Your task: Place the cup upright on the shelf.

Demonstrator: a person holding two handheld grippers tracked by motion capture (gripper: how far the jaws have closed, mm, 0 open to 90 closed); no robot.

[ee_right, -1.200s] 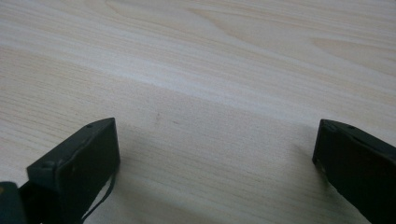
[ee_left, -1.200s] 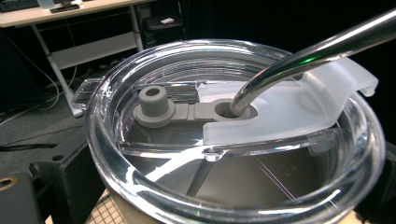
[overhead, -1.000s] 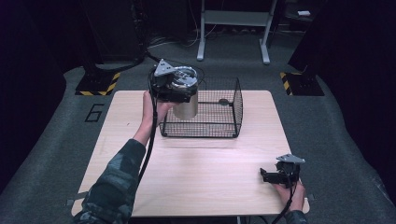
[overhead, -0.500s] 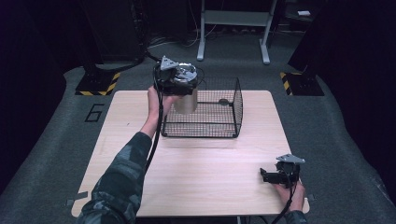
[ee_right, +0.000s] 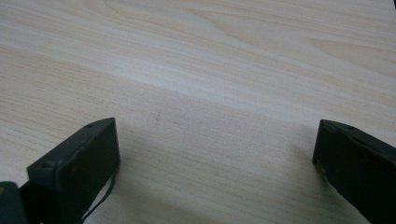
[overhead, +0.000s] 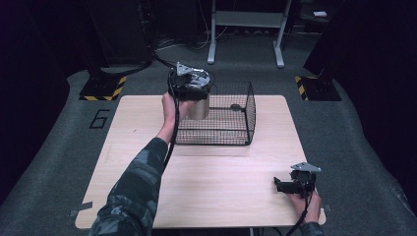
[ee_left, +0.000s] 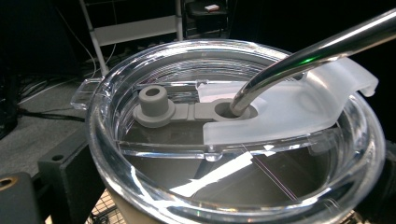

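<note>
The left arm wears a camouflage sleeve [overhead: 135, 191] in dark greens and greys. Both grippers are black — the left gripper [overhead: 189, 88] and the right gripper [overhead: 290, 184] each carry a grey three-cornered plate on top and trail a black cable. The right gripper's blocky, squared jaws show small screw holes on their faces.

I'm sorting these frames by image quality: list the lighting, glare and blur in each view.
High view: the wooden table is brightly lit, the surroundings nearly black, the picture soft. Left gripper view: white glare streaks on the clear lid and highlights along the metal straw. Right gripper view: even light, soft shadows under the right gripper, its near jaws slightly blurred.
</note>
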